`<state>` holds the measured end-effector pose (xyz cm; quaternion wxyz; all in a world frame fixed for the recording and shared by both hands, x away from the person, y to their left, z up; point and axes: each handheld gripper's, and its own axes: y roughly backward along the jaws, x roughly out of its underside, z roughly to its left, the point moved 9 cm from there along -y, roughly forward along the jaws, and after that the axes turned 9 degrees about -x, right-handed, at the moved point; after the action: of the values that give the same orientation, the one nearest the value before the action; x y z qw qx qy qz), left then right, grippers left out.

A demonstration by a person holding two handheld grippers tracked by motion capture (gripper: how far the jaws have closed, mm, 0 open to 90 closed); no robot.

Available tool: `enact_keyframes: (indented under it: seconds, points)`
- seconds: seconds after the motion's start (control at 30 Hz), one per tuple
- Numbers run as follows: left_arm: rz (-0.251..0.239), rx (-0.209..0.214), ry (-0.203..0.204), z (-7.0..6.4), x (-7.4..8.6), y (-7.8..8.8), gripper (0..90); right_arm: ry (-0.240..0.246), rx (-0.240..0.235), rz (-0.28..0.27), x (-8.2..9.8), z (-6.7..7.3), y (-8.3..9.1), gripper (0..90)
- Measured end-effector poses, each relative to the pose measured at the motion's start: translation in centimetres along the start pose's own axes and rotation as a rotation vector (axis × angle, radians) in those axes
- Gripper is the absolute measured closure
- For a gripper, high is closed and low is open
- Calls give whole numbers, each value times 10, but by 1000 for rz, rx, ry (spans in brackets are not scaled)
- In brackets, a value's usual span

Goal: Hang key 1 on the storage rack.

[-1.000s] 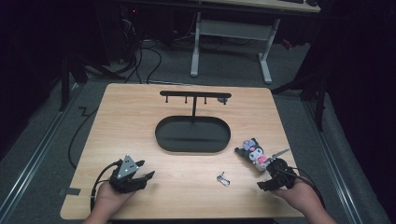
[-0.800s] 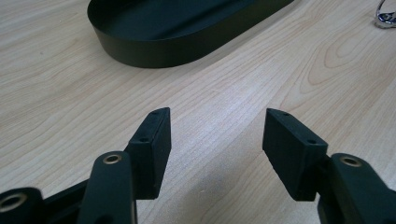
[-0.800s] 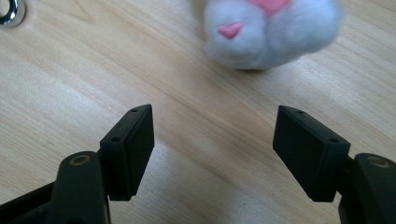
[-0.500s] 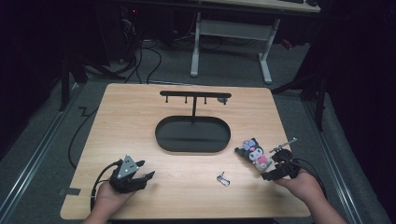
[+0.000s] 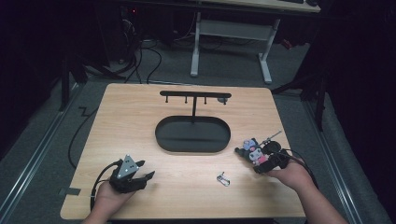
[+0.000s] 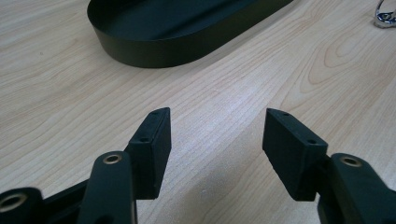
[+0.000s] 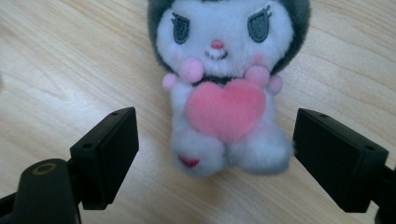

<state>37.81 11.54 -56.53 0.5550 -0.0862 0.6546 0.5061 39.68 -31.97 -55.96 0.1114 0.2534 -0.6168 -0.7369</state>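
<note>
Stage: early | your right gripper [image 7: 215,158] has just been opening, jaws spread beside plush toy [image 7: 224,93], ungrasped | your left gripper [image 6: 215,140] released, idle | hanging on stand [image 5: 195,95] remains.

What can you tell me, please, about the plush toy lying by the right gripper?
The plush toy is a small soft figure with a white face, a dark grey hood, narrowed grey eyes, a tiny pink nose, and pink pompoms. It hugs a fuzzy pink heart, with a small red heart on one foot. It lies on its back on the wooden table, right of the black tray. The right gripper has just been opening; its fingers flank the toy's feet without touching.
</note>
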Motion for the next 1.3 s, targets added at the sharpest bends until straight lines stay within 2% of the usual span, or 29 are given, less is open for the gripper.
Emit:
enact_keyframes:
  seconds: [0.17, 0.23, 0.3, 0.47, 0.5, 0.7, 0.77, 0.87, 1.0, 1.03, 1.17, 1.3]
  points:
    - [1, 0, -2, 0, 0, 0, 429, 9, 5, 23, -4, -3, -8, 166]
    - [0, 0, -1, 0, 0, 0, 429, -6, 9, 25, -5, -5, -10, 197]
    - [0, 1, 0, 0, 0, 0, 429, 3, 15, 27, -6, -8, -11, 240]
    - [-1, 2, -1, 0, 0, 0, 429, 1, 4, 22, -8, -8, -12, 330]
    - [0, 2, -1, 0, 0, 0, 429, 4, -9, 27, -8, -6, -13, 375]
    - [0, 0, 0, 0, 0, 0, 429, 7, -14, 36, -8, -6, -14, 449]
    - [0, 0, 1, 0, 0, 0, 429, -14, -59, 14, -9, -4, -9, 457]
    - [0, 0, 1, 0, 1, 0, 428, -20, -81, 1, -9, -1, -4, 458]
    - [3, 1, -4, -1, 1, -1, 428, -16, -94, -21, -8, 4, 5, 458]
    - [3, 0, -5, -1, 1, -1, 428, -12, -105, -42, -8, 7, 10, 458]
    - [4, 0, -11, -2, 1, -1, 427, -6, -109, -57, -10, 12, 19, 458]
    - [4, -3, -10, -2, 1, -1, 426, -18, -139, -90, -14, 20, 29, 458]
